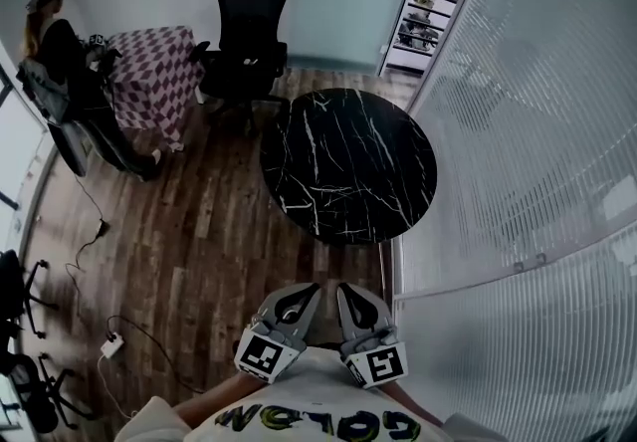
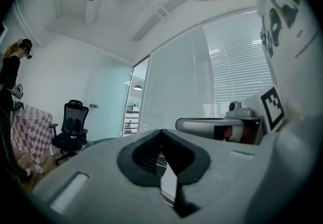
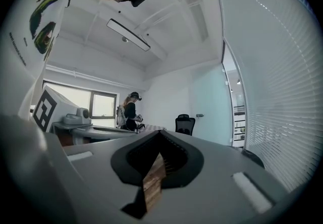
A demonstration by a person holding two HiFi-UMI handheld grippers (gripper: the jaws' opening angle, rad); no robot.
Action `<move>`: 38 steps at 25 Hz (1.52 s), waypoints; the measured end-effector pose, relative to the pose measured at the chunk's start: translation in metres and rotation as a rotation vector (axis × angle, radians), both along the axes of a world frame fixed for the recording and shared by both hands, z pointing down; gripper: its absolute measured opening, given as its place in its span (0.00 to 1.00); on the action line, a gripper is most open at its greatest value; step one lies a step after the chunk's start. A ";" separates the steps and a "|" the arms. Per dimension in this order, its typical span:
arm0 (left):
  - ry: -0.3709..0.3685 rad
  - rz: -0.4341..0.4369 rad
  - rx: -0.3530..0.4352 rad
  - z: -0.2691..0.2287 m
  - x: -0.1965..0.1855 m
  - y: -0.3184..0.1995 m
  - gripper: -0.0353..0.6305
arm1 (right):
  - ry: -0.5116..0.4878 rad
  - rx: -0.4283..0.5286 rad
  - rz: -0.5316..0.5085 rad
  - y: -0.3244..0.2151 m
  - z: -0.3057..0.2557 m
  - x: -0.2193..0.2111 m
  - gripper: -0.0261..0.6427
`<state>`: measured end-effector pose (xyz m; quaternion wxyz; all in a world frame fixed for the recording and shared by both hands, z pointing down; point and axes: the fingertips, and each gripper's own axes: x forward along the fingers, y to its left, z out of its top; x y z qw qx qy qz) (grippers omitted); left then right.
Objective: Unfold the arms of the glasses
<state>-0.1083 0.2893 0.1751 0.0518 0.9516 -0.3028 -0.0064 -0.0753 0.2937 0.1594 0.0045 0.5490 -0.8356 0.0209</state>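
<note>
No glasses show in any view. My left gripper (image 1: 309, 289) and my right gripper (image 1: 342, 289) are held side by side close to my chest, pointing level toward the round black marble table (image 1: 348, 161), whose top shows nothing on it. In the left gripper view the left gripper (image 2: 161, 130) has its jaws touching at the tips, with nothing between them. In the right gripper view the right gripper (image 3: 160, 131) is shut the same way and holds nothing. Each gripper's marker cube sits near my shirt.
A black office chair (image 1: 244, 32) and a table with a checkered cloth (image 1: 149, 72) stand beyond the marble table. A person (image 1: 60, 52) stands at the far left. A glass wall with blinds (image 1: 528, 131) runs along the right. Cables and a power strip (image 1: 111, 342) lie on the wood floor.
</note>
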 end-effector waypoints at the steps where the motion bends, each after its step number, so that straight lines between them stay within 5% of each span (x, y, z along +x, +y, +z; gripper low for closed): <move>1: -0.002 0.006 -0.001 0.001 -0.003 -0.006 0.06 | 0.007 0.001 0.005 -0.006 0.002 -0.002 0.04; 16: -0.019 0.043 -0.005 0.011 0.011 -0.066 0.06 | 0.027 -0.038 0.035 -0.066 0.016 0.012 0.04; 38: -0.044 -0.014 0.010 0.014 0.165 -0.183 0.06 | -0.015 -0.012 -0.009 -0.184 0.015 0.168 0.04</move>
